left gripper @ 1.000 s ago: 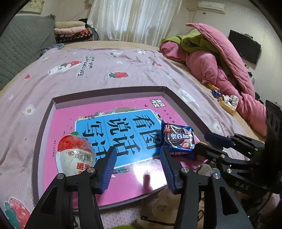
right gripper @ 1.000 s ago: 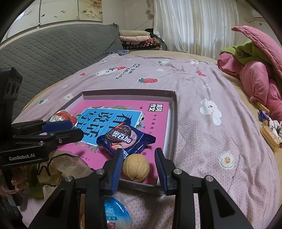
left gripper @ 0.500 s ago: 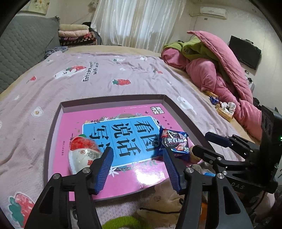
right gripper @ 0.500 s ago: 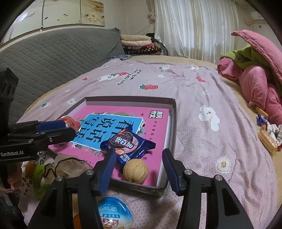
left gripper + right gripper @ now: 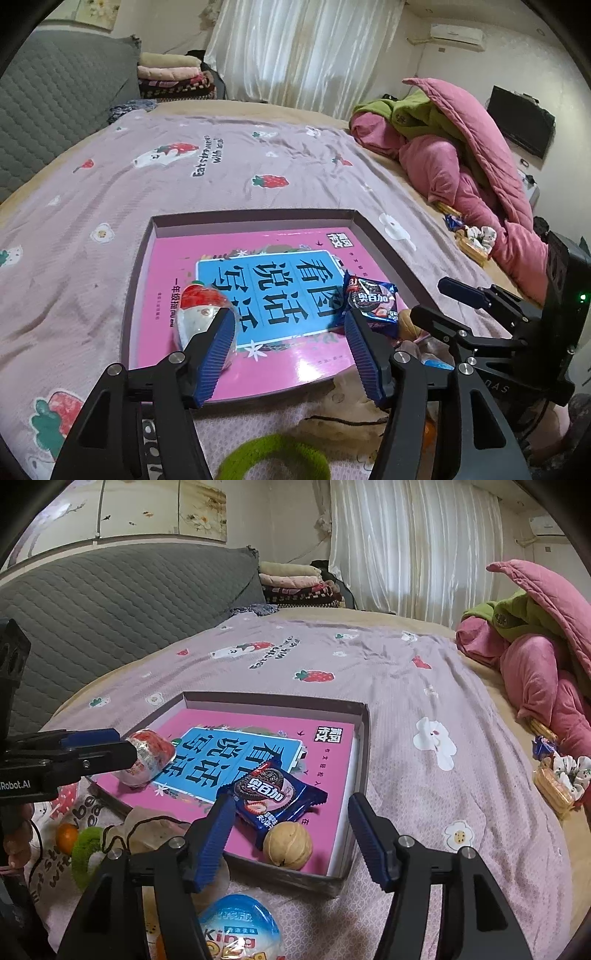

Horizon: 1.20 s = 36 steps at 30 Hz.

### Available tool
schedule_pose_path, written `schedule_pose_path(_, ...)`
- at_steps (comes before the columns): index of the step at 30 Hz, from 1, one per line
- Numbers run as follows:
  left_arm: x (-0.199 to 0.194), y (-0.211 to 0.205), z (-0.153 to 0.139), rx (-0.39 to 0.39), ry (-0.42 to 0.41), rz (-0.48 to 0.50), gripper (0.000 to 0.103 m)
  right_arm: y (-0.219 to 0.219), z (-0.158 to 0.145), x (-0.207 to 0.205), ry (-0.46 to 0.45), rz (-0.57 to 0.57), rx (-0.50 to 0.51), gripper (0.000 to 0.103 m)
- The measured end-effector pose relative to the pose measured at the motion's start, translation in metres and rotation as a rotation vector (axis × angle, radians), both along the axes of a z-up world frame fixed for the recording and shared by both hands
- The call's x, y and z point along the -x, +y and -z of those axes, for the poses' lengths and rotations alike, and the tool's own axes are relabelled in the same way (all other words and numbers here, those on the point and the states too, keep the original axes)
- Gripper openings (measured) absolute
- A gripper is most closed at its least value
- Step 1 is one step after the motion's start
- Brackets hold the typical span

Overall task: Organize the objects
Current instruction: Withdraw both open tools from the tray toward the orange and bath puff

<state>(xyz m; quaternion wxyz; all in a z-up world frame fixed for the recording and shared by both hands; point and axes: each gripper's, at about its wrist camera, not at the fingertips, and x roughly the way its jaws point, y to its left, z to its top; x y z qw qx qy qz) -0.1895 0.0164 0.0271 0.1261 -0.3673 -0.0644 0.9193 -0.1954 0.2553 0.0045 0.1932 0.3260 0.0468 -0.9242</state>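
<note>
- Since the earlier frames, both hand-held grippers have let go and drawn back: the walnut that sat between the right pads now lies free in the near corner of the box, and the left view has lifted away from the strawberry egg.
- Left hand-held gripper: jaws apart and opening further, nothing between them. Right hand-held gripper: also opening, with the walnut seen in the gap but the pads clear of it.
- We judge the step in hand to be the release and retreat after placing. To do it well, we should finish spreading the jaws before pulling back, so that no pad drags the walnut (it is round and will likely roll on the glossy cover).
- We should also back out above the box wall, not through it.
- How the things look: the shallow box lies on the bed and holds a pink book with a blue title panel. On the book rest a blue cookie packet, crinkly and slightly raised at one end, the tan ridged walnut touching its near edge, and the red-and-white foil egg at the left side.
- Still outside the box, near us: a blue-topped egg, a green hair tie and a small orange (likely next).
</note>
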Motion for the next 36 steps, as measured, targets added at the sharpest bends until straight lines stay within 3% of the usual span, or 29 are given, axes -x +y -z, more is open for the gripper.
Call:
schedule_pose_path(24,-0.04,-0.02,-0.019,0.023,0.038,-0.075,0.065,-0.014,-0.01,-0.02,0.043,-0.08,-0.001,0.067)
schedule_pose_path(36,-0.064,-0.029,-0.019,0.06,0.009,-0.114,0.065,-0.034,-0.016,-0.045,0.115,-0.153,-0.079,0.067)
